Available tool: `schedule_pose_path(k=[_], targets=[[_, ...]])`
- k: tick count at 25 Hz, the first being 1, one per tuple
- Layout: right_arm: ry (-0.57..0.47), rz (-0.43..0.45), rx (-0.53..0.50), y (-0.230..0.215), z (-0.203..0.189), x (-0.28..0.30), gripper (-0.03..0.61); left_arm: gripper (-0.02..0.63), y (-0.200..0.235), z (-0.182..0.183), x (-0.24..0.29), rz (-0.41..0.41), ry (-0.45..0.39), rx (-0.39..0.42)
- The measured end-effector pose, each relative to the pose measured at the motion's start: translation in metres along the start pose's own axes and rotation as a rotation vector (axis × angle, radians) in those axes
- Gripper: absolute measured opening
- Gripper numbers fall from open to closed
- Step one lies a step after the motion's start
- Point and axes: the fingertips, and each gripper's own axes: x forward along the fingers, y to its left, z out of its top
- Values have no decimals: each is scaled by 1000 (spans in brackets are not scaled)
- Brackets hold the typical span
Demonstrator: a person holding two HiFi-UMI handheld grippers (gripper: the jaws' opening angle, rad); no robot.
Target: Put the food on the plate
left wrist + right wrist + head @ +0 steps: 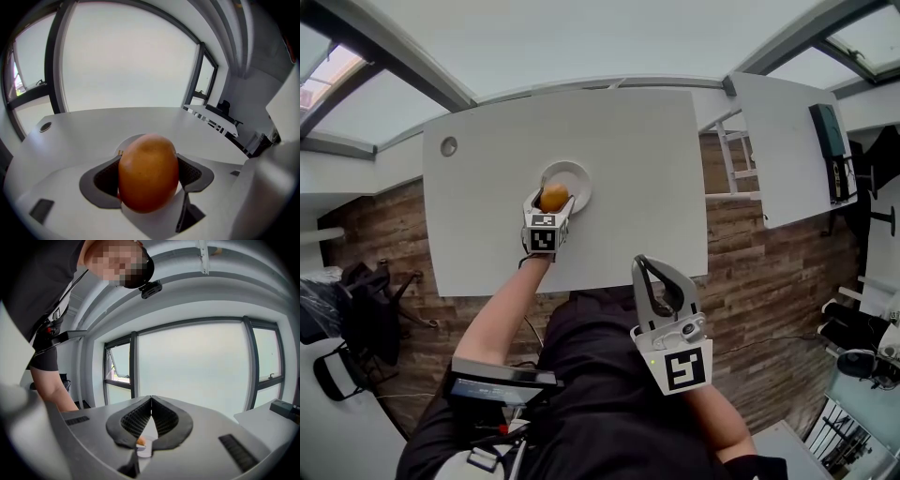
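Observation:
An orange, egg-shaped fruit (554,198) hangs over the near left part of a small white plate (578,180) on the white table (637,169). My left gripper (552,196) is shut on it. In the left gripper view the fruit (149,172) fills the space between the two dark pads (104,178), which press on its sides; I cannot tell whether it touches the plate. My right gripper (640,263) is held back over my lap, off the table's near edge. In the right gripper view its jaws (151,399) are shut tip to tip, holding nothing.
A round cable hole (448,146) sits in the table's far left corner. A second white table (783,159) stands to the right with a dark device (827,129) on it. Black chairs (366,309) stand on the wooden floor at the left.

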Motion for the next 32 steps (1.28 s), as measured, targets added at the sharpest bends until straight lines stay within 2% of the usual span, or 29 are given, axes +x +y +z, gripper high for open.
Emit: schedule_pose_path(k=[14,22,32], targets=[[-7,-45,-12,-11,1,-8,8,336,-2,-11,8,-29,48,25],[-10,-61,-8,-12,1,-16,8,336,-13,-2,13,-48,29,36],[-12,-77,-7,-12,1,-23,8,336,-15,-14,19,-83,93,51]])
